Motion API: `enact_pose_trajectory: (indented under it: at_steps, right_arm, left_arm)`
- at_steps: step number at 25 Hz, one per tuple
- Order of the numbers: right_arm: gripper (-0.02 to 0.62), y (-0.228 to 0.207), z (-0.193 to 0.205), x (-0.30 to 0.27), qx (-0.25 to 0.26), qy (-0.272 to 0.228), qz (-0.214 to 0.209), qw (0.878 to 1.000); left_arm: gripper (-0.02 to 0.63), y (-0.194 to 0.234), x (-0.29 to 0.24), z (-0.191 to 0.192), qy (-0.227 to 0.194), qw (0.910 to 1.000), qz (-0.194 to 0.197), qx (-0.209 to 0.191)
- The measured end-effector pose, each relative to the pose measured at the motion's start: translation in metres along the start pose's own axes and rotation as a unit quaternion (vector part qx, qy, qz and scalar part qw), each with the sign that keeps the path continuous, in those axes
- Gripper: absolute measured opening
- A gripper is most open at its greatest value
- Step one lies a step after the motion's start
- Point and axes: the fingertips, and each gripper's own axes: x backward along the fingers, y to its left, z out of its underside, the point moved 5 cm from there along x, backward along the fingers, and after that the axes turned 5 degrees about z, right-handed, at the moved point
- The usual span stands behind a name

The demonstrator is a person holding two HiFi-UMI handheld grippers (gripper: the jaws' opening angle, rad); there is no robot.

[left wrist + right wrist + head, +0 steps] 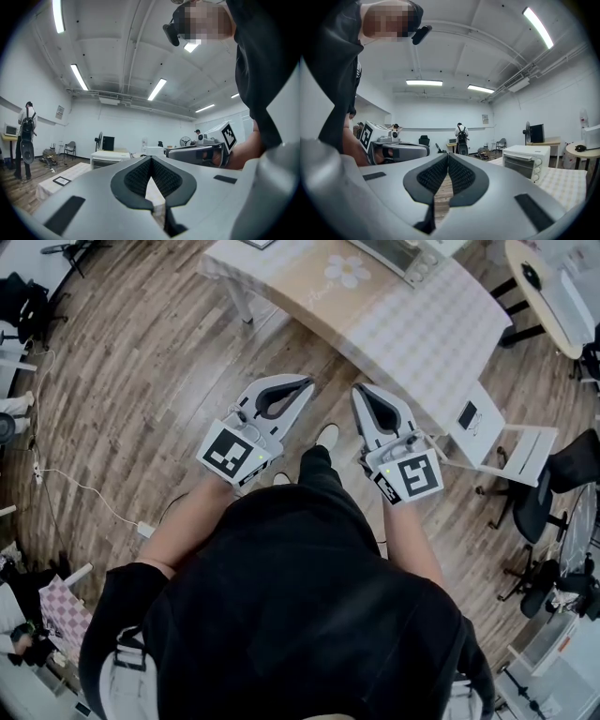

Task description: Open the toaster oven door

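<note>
Here the toaster oven [526,162] stands on a table [422,329] covered with a checked cloth, at the far edge of the head view and well apart from both tools. In the right gripper view it appears to the right of the jaws, its front turned toward the camera. The door is a glazed panel with a pale bar handle [519,159] along its upper edge, and a column of knobs [537,165] sits to the right of it. Judged from this layout, the door probably hinges at the bottom and drops forward. The bar is the stiff, narrow part to take hold of, preferably near its middle. The glass is fragile and smooth and should not be pinched. The casing looks like light sheet metal, so it may slide on the cloth under a sharp pull, and steadying it may help. The left gripper [301,384] and the right gripper [362,391] are held level over the wooden floor [141,371]. Each has its jaws pressed together on nothing.
</note>
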Motion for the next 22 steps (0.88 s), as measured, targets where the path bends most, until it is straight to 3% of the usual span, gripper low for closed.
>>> enact_pose_trajectory:
  at_steps: [11,22]
  right_arm:
    - [0.020,-0.137,-0.010,-0.070,-0.009,0.002,-0.020,1.000]
    - [0.020,-0.227,-0.009,-0.106,-0.020,-0.003,-0.015,1.000]
  left_arm:
    - [0.017,0.081,-0.129,-0.016,0.014,0.9998,-0.015,-0.008]
    - [0.017,0.127,-0.217,-0.021,0.021,0.9995,-0.011,-0.021]
